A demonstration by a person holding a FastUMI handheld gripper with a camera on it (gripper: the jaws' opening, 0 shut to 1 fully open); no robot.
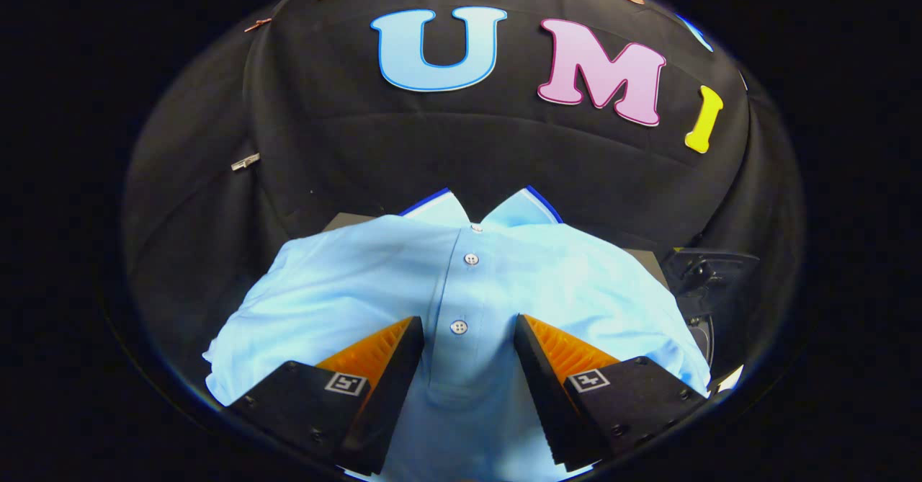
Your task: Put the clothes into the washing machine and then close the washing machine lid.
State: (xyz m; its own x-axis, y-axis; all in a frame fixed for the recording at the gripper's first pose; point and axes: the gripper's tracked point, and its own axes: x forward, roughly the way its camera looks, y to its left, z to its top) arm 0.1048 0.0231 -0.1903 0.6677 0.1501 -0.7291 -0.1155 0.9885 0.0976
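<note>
The shirt (403, 287) is plain light blue, with a dark blue edge along its collar (529, 204). Its buttons (459, 327) are white.

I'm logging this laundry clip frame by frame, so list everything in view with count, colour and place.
Light blue polo shirt with a buttoned placket: one, light blue with a dark-edged collar, spread out just ahead of and under the fingers.
White shirt buttons: three, white, in a line up the placket; the lowest lies between the fingertips.
Dark flat surface under the shirt: one, dark grey, its corners peeking out beyond the shirt's shoulders.
Black hardware piece: one, black, beside the shirt on the right; what it is cannot be told.
Black cloth wall: one, black, beyond the shirt.
Gripper: one, fingers open, either side of the placket, not pressing it.
</note>
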